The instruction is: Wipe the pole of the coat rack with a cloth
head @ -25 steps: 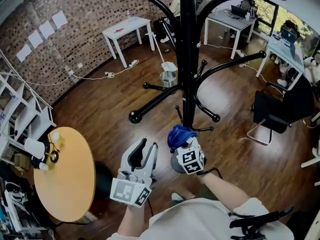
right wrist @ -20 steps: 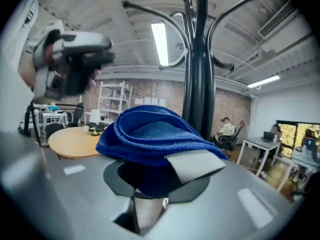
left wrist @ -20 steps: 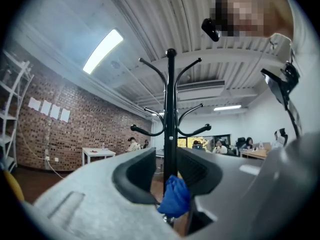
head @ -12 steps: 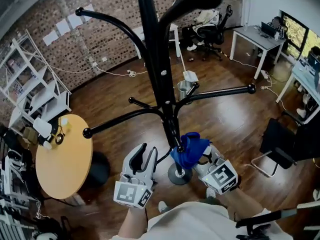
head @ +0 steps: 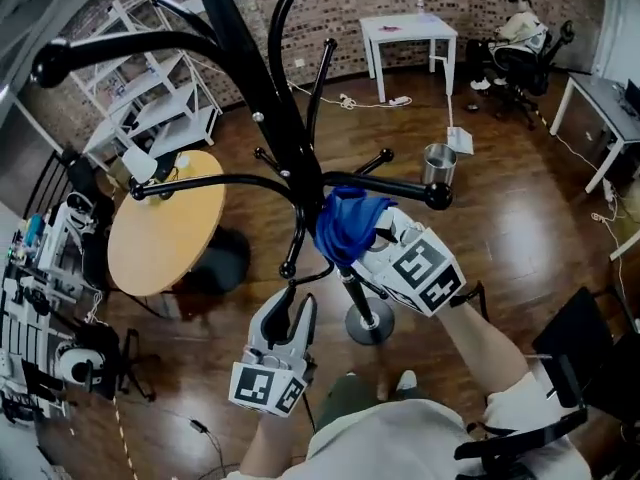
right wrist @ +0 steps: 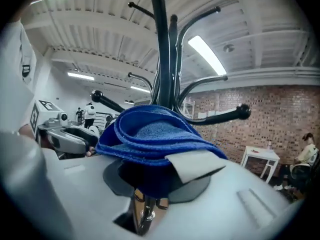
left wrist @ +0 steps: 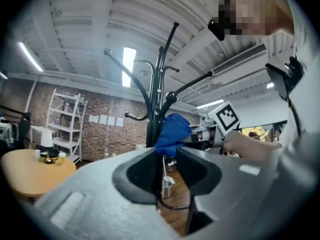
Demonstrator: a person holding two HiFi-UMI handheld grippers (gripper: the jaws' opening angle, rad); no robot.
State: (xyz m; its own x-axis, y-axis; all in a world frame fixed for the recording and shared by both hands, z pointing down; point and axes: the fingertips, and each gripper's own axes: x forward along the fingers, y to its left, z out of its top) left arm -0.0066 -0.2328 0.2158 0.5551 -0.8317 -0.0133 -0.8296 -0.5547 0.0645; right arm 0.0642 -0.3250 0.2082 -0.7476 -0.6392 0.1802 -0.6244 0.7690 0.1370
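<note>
The right gripper is clamped on a folded blue microfibre cloth; the cloth is pressed against the black metal pole of the coat rack, just below where several curved hooks branch off; the left gripper hangs lower, near the rack's round base, jaws slightly apart with nothing between them; a round wooden table stands to the left.
</note>
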